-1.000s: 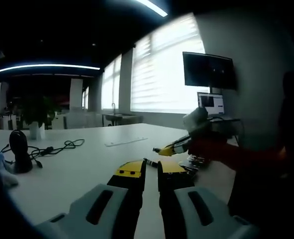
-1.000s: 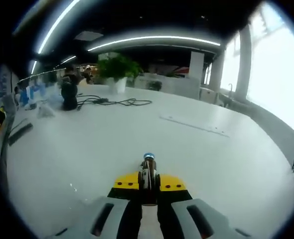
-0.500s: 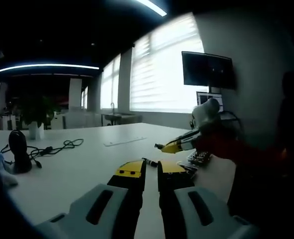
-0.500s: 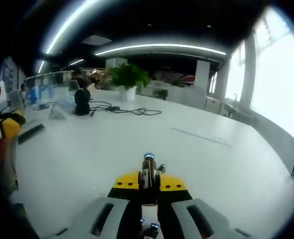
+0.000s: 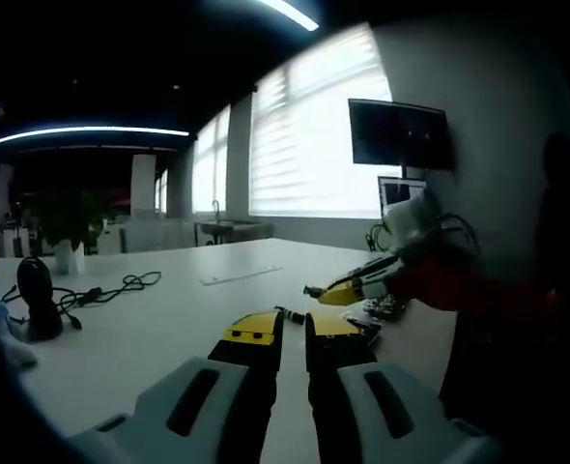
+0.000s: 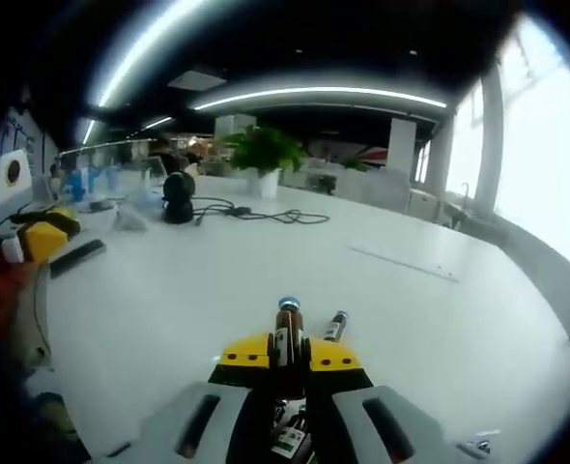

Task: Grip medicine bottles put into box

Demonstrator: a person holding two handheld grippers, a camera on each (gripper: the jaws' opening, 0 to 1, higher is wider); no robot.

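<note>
Right hand-held gripper pinches a medicine bottle above the table; a second bottle lies just beside. Left hand-held gripper nearly pressed together, holding nothing.

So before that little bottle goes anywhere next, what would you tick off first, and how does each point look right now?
1. Bottle held: ok. The right hand-held gripper is shut on a small brown bottle with a blue cap.
2. Bottle upright: ok, cap pointing away from the camera.
3. Left hand-held gripper free: ok, jaws nearly together, nothing between them.
4. Box located: cannot tell; no box is recognisable.
5. Second bottle out of the way: ok, it lies on the white table just right of the jaws.
6. Cables clear: ok, far off by the plant.
</note>
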